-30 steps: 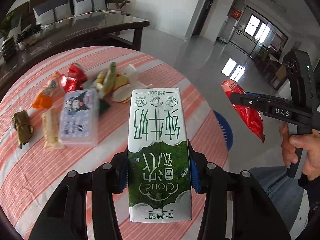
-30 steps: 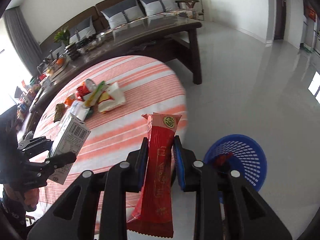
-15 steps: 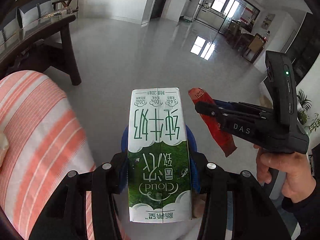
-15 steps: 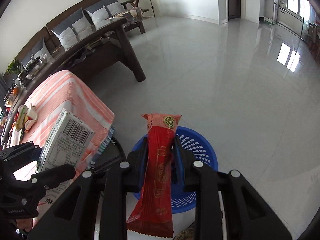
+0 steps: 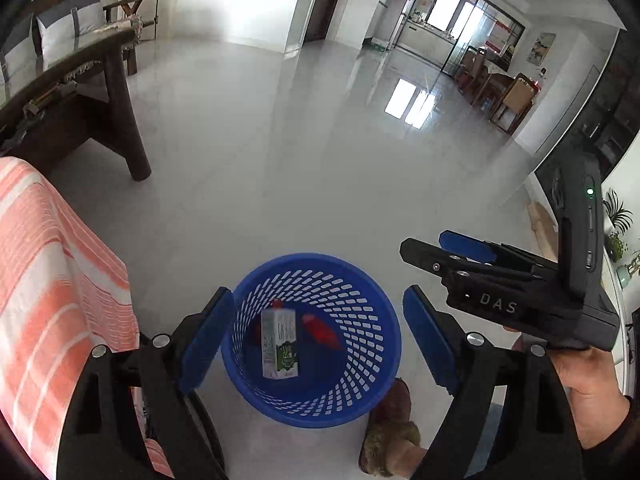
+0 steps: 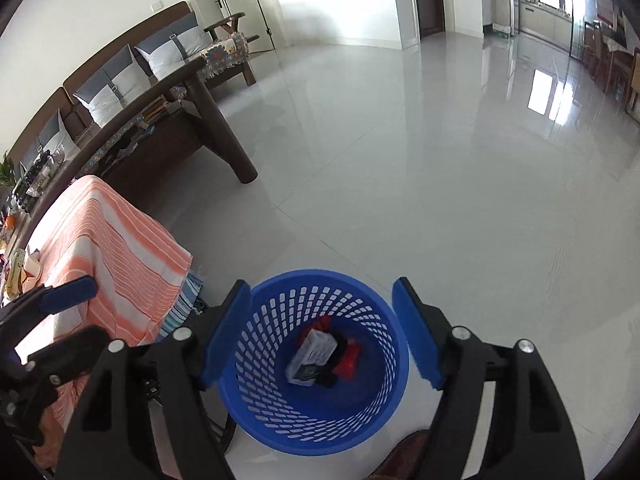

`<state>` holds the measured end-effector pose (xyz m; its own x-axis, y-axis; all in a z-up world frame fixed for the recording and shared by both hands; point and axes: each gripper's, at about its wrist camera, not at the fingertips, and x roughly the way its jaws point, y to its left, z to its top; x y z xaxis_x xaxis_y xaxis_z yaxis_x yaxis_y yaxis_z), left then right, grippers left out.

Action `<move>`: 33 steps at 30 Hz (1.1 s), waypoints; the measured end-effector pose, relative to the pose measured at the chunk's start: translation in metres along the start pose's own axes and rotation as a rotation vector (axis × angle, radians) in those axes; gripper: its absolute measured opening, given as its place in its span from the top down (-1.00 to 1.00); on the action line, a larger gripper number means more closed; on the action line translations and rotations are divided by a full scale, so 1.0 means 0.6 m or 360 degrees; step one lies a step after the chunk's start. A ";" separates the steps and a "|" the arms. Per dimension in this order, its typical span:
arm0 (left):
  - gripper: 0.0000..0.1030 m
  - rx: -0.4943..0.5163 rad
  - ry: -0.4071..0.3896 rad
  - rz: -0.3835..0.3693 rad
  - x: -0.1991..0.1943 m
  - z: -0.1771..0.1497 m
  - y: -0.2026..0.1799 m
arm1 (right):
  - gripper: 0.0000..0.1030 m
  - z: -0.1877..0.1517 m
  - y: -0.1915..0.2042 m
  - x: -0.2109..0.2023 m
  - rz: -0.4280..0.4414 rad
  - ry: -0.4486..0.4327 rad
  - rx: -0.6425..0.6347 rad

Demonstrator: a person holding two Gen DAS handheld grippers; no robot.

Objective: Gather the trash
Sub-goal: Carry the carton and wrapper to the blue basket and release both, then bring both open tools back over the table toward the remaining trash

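Hanging apart and empty over the blue basket (image 5: 360,408): left gripper (image 5: 316,344), right gripper (image 6: 322,330). Milk carton (image 5: 279,343) centre, red wrapper (image 5: 320,330) at 3 o'clock, both dropped since a second ago. Return to striped table (image 6: 108,248).

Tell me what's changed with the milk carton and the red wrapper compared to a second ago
Both were let go. The left gripper opened and the milk carton dropped into the blue basket; the right gripper opened and the red wrapper now lies beside the carton at the bottom. Both grippers swung from the striped table to above the basket. The basket stayed on the floor beside the table.
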<state>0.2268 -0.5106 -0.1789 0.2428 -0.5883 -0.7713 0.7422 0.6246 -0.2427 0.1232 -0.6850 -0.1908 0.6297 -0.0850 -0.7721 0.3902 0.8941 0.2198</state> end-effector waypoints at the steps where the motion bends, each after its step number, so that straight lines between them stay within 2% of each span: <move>1: -0.71 0.0021 -0.0031 0.0013 -0.025 -0.004 0.001 | -0.64 -0.001 0.008 -0.012 -0.0005 -0.0039 -0.0014; 4: -0.80 0.0082 -0.0138 0.0061 -0.114 -0.033 0.005 | -0.77 -0.010 0.043 -0.049 0.0023 -0.0169 -0.0096; 5: -0.83 0.0094 -0.0162 0.0089 -0.145 -0.048 0.011 | -0.88 -0.015 0.068 -0.064 0.0031 -0.0217 -0.0150; 7: -0.87 0.0082 -0.0189 0.0153 -0.204 -0.090 0.032 | -0.91 -0.029 0.132 -0.090 0.0064 -0.0285 -0.0299; 9: -0.88 0.0045 -0.0187 0.0222 -0.257 -0.144 0.065 | -0.91 -0.053 0.209 -0.111 0.0147 -0.0287 -0.0450; 11: -0.88 -0.0019 -0.0167 0.0353 -0.300 -0.201 0.107 | -0.91 -0.085 0.287 -0.124 0.0256 -0.0238 -0.0566; 15: -0.88 -0.0179 -0.0112 0.0636 -0.374 -0.303 0.203 | -0.91 -0.162 0.437 -0.123 0.0437 -0.0040 -0.0768; 19: -0.88 -0.0297 -0.0058 0.0876 -0.431 -0.363 0.297 | -0.91 -0.200 0.559 -0.085 0.0425 0.0160 -0.0888; 22: -0.88 -0.0367 -0.0013 0.0989 -0.453 -0.386 0.365 | -0.91 -0.201 0.624 -0.045 0.0365 0.0227 -0.0954; 24: -0.92 -0.0430 -0.0016 0.0994 -0.464 -0.393 0.405 | -0.91 -0.208 0.646 -0.029 0.0318 0.0251 -0.0964; 27: -0.92 -0.0539 -0.0034 0.0966 -0.472 -0.396 0.453 | -0.91 -0.191 0.669 -0.003 0.0302 0.0205 -0.0924; 29: -0.92 -0.0588 -0.0038 0.0890 -0.468 -0.389 0.476 | -0.91 -0.178 0.677 0.010 0.0292 0.0200 -0.0900; 33: -0.92 -0.0617 -0.0044 0.0907 -0.464 -0.380 0.488 | -0.91 -0.153 0.698 0.037 0.0266 0.0192 -0.0865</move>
<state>0.2343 -0.0469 -0.1694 0.5486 -0.1234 -0.8269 0.2184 0.9759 -0.0008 0.2387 -0.2718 -0.1707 0.5599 0.0992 -0.8226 -0.1288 0.9912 0.0319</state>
